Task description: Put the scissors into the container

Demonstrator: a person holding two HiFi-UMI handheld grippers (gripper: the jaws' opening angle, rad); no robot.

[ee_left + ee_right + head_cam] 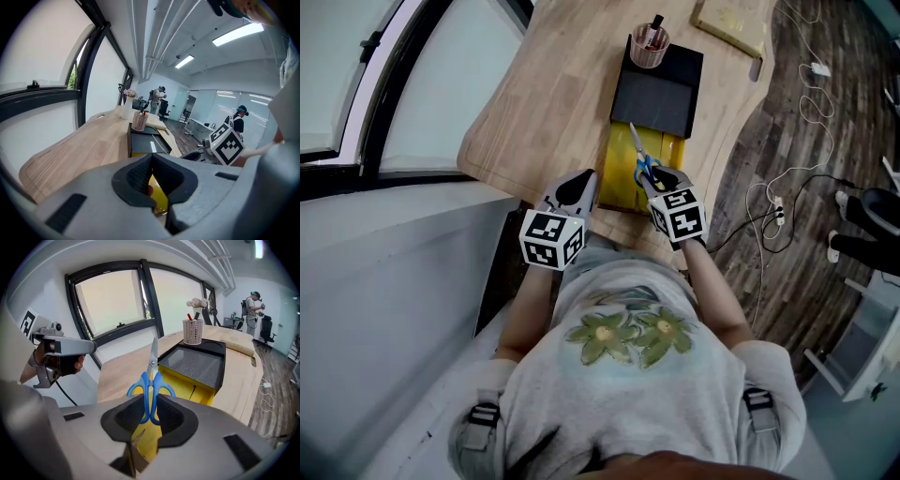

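Gripping blue-handled scissors [151, 380] by handle loops, right gripper [151, 401] hovers over yellow box [623, 169] at wooden table [553, 103] near edge; blades point toward black tray [656, 89]; mesh cup [650, 49], probably container, at tray's far end; left gripper [151, 159] closed, seemingly empty, beside box.

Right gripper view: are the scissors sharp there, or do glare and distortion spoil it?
Right gripper view: scissors sharp and evenly lit in the right gripper; windows washed out, frames bowed by the wide lens. Head view: scissors small but clear, no glare.
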